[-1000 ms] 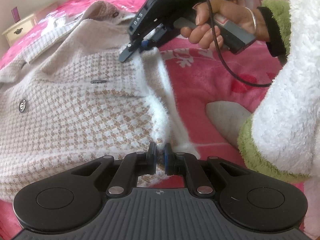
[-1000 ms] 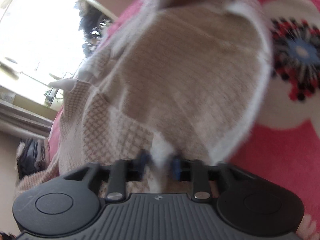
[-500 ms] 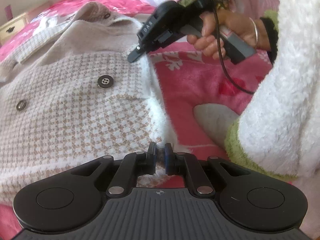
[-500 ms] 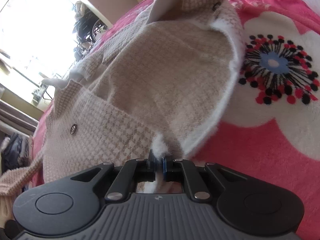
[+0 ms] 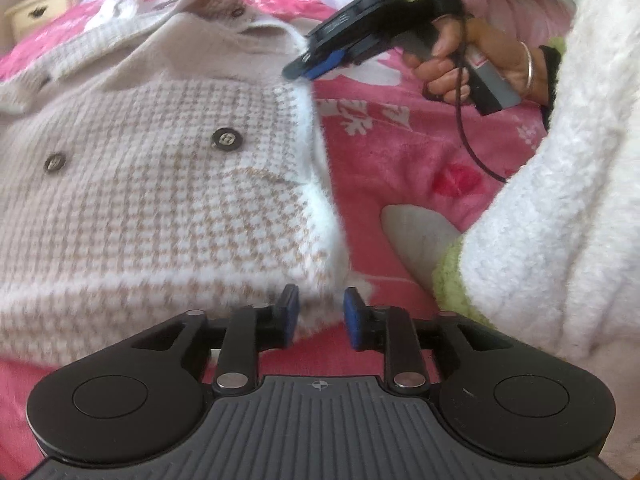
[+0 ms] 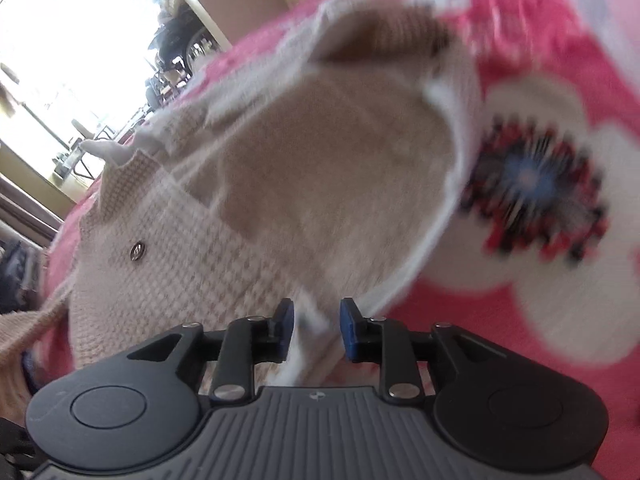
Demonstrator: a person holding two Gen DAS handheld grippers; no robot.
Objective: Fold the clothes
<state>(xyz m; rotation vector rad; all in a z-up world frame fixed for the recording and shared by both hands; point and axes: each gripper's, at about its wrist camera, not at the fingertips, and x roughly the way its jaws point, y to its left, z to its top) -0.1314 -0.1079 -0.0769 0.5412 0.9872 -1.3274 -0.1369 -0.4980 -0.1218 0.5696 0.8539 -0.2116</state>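
Now, from the left wrist, the left tool (image 5: 318,314) had just been opening, its jaws apart with the cardigan (image 5: 160,184)'s fuzzy white hem corner lying between them, no pad pressing it. Folded over, the cardigan lay on the pink bedspread (image 5: 400,160), buttons up. Farther off, the right tool (image 5: 310,68) hovered at the upper edge of the same fold, in the person's hand (image 5: 452,60). Over on the right wrist, blurred, its jaws had also just been opening, narrowly parted, a white tuft of trim (image 6: 310,320) loose between them. The risk, I'd judge: fluffy pile snagging on a pad during withdrawal, dragging the fresh fold open or skewing its edge.
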